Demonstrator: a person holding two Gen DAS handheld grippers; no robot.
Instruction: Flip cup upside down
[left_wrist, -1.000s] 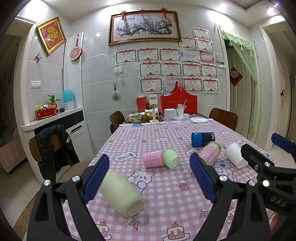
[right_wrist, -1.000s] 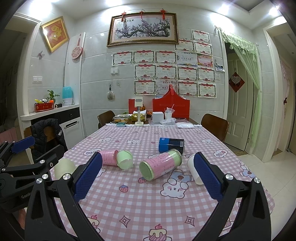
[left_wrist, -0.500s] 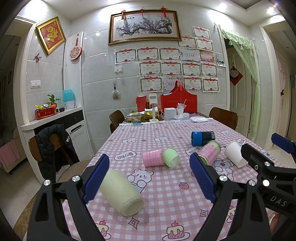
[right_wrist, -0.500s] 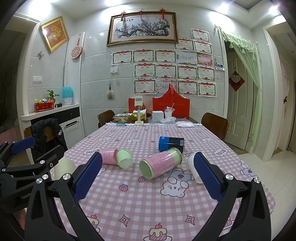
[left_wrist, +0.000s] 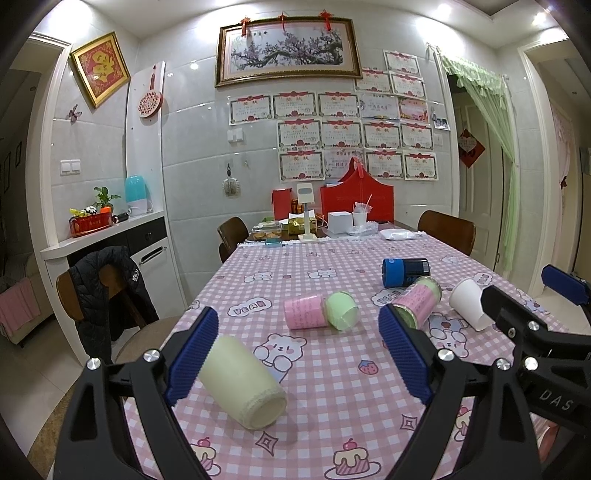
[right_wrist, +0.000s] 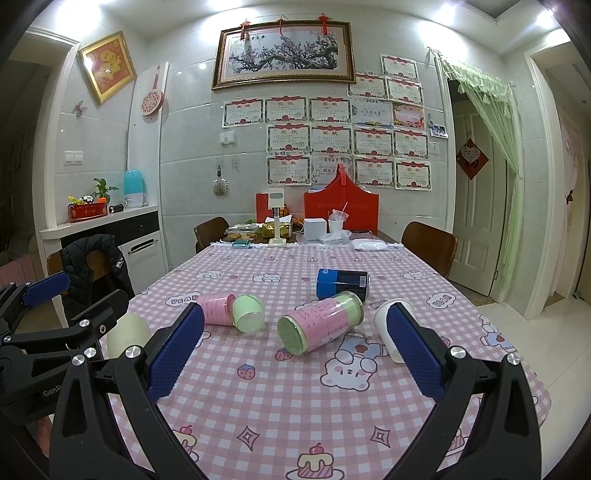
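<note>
I hold both grippers over the pink checked surface (left_wrist: 332, 398), and almost nothing has shifted in the last second: no cup has been touched, so the flip has not begun. My left gripper (left_wrist: 295, 350) hangs with jaws spread wide and empty; the cream cup (left_wrist: 242, 382) lies on its side nearest, at 7 o'clock, just beside the left pad. My right gripper (right_wrist: 291, 350) is likewise spread and empty, the white paper cup (right_wrist: 384, 325) on its side just beside its right pad at 2 o'clock. Farther out lie the pink-and-green cup (right_wrist: 319, 325), the small pink cup (left_wrist: 304, 312) with a green cup (left_wrist: 341, 310), and at 1 o'clock the blue can (left_wrist: 404, 271).
</note>
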